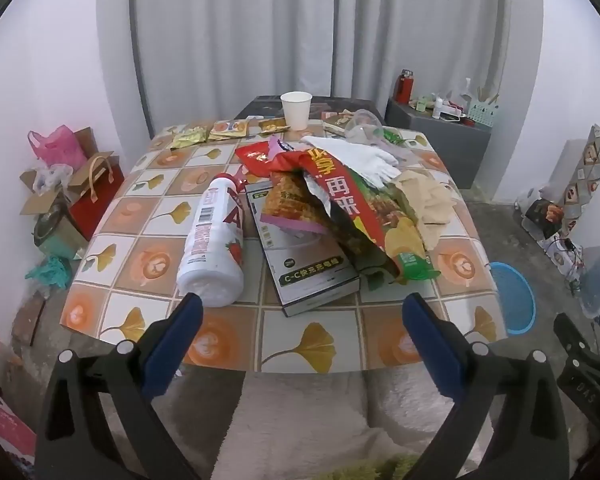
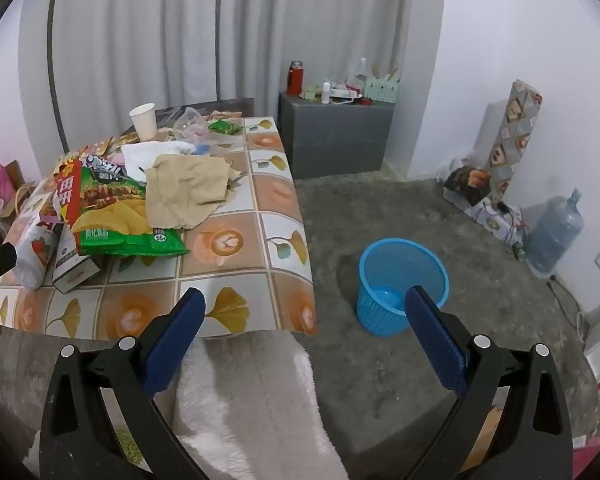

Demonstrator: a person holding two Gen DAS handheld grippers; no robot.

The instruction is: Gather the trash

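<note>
Now: left gripper (image 1: pixel 302 310) & right gripper (image 2: pixel 305 306) both wide, holding nothing. On table (image 1: pixel 220 332) mid: 1 bottle (image 1: pixel 216 240), 1 box (image 1: pixel 300 256), 1 chip bag (image 2: pixel 116 216), 1 paper cup (image 1: pixel 296 110) at far edge. 1 blue bin (image 2: pixel 400 286) on floor off table's right edge.

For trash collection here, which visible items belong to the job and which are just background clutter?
Job:
milk bottle
chip bag
flat box
crumpled brown paper
paper cup
blue bin

Background:
water jug
red flask
grey cabinet
pink bag
</note>
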